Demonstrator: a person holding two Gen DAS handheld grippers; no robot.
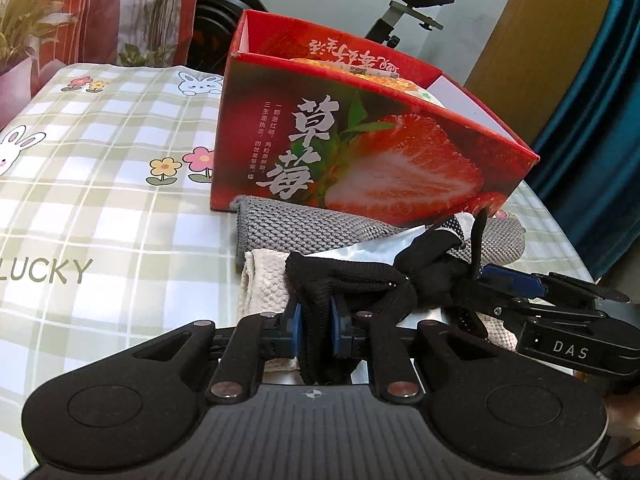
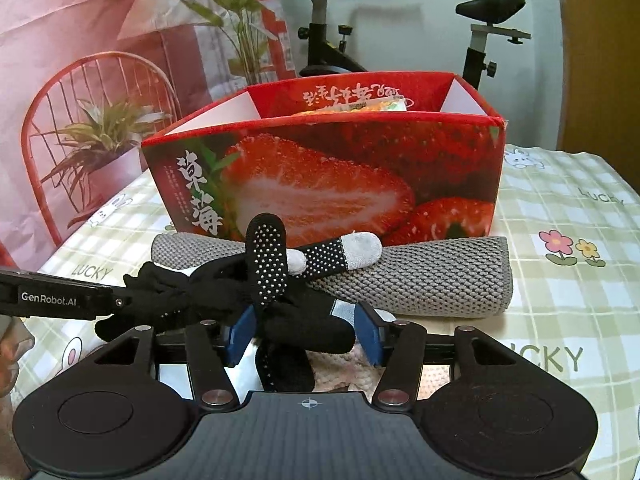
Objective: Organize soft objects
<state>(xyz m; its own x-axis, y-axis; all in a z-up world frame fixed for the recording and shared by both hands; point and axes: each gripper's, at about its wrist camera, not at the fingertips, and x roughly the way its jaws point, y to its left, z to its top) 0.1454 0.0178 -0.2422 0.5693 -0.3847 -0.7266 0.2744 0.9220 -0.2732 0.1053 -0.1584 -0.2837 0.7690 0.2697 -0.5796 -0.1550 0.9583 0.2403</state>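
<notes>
A black knit glove (image 1: 352,276) with white grip dots and grey fingertips hangs stretched between both grippers, just above the table. My left gripper (image 1: 316,324) is shut on one end of it; in the right wrist view it (image 2: 120,302) comes in from the left. My right gripper (image 2: 304,336) stands open, and the glove (image 2: 268,264) lies loosely between its blue pads (image 2: 370,336). Right behind is a folded grey knit towel (image 2: 440,280) against a red strawberry box (image 2: 320,168). A cream cloth (image 1: 260,280) lies under the glove.
The open-topped box (image 1: 360,140) holds orange and yellow packets (image 2: 360,108). A checked tablecloth (image 1: 100,200) with rabbits and flowers covers the table. Behind it stand an exercise bike (image 2: 480,40), a red wire chair (image 2: 48,120) and a blue curtain (image 1: 600,160).
</notes>
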